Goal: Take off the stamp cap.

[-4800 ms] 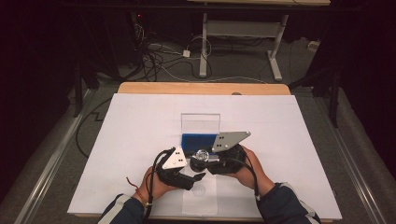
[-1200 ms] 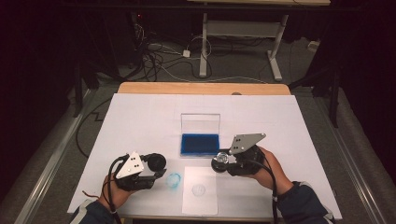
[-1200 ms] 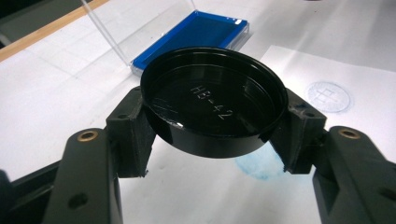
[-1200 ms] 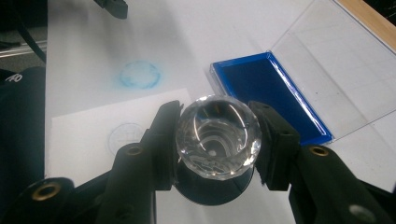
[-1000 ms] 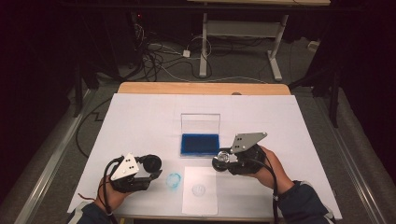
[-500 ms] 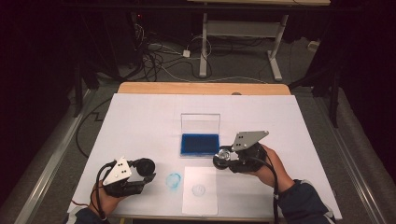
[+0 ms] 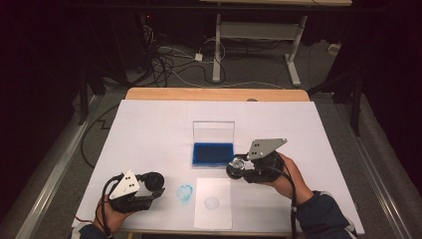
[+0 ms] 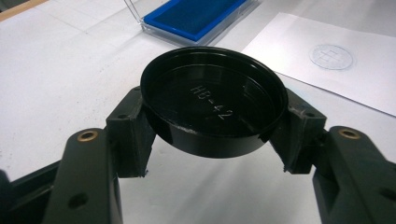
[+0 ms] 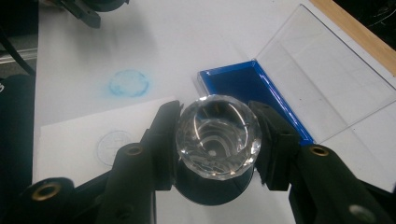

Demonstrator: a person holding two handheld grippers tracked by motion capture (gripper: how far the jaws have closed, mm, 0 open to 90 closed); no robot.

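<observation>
High view: left gripper (image 7: 149,183) near table's front left, right gripper (image 7: 239,168) beside ink pad (image 7: 213,153); left gripper view: jaws closed on black cap (image 8: 214,100), light, stiff, held by rim; right gripper view: jaws clamp stamp (image 9: 217,133) by its faceted clear knob; probably slippery, chip-prone.

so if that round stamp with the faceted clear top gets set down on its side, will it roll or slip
Likely yes: the stamp looks round-bodied, so on its side it may roll. Its clear faceted top looks hard and glossy, probably slippery and chip-prone. The right hand-held gripper clamps it at opposite sides, suggesting it's stiff.
</observation>
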